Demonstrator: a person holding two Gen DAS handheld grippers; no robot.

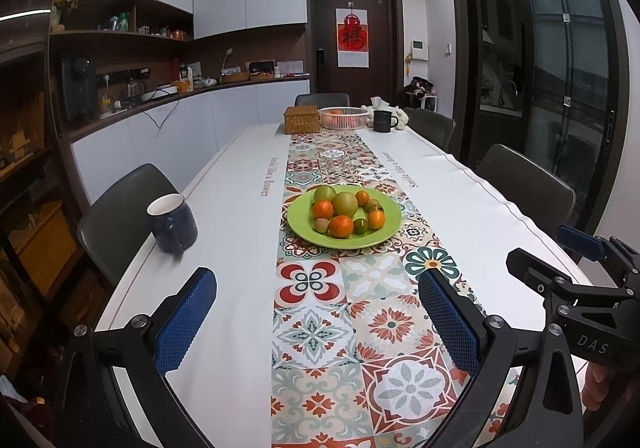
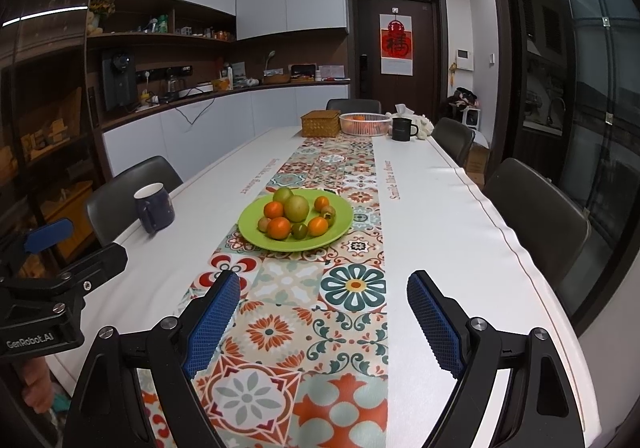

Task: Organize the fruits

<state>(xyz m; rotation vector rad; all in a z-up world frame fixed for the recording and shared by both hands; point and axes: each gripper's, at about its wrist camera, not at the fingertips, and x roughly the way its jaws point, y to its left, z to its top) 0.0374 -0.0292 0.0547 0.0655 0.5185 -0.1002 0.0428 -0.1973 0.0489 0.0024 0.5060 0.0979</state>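
A green plate (image 1: 384, 235) (image 2: 252, 234) sits mid-table on the patterned runner. It holds several fruits: orange tangerines (image 1: 341, 226) (image 2: 279, 227), two large green-yellow round fruits (image 1: 345, 203) (image 2: 296, 207) and small greenish ones. A white slatted basket (image 1: 343, 117) (image 2: 365, 123) with something orange inside stands at the far end. My left gripper (image 1: 318, 282) is open and empty above the near runner, well short of the plate. My right gripper (image 2: 324, 284) is open and empty, also short of the plate. Each gripper shows at the edge of the other's view.
A dark blue mug (image 1: 173, 224) (image 2: 154, 208) stands near the left table edge. A wicker box (image 1: 301, 119) (image 2: 320, 123) and a black mug (image 1: 384, 121) (image 2: 403, 129) stand by the basket. Dark chairs (image 1: 524, 184) (image 2: 536, 204) line both sides.
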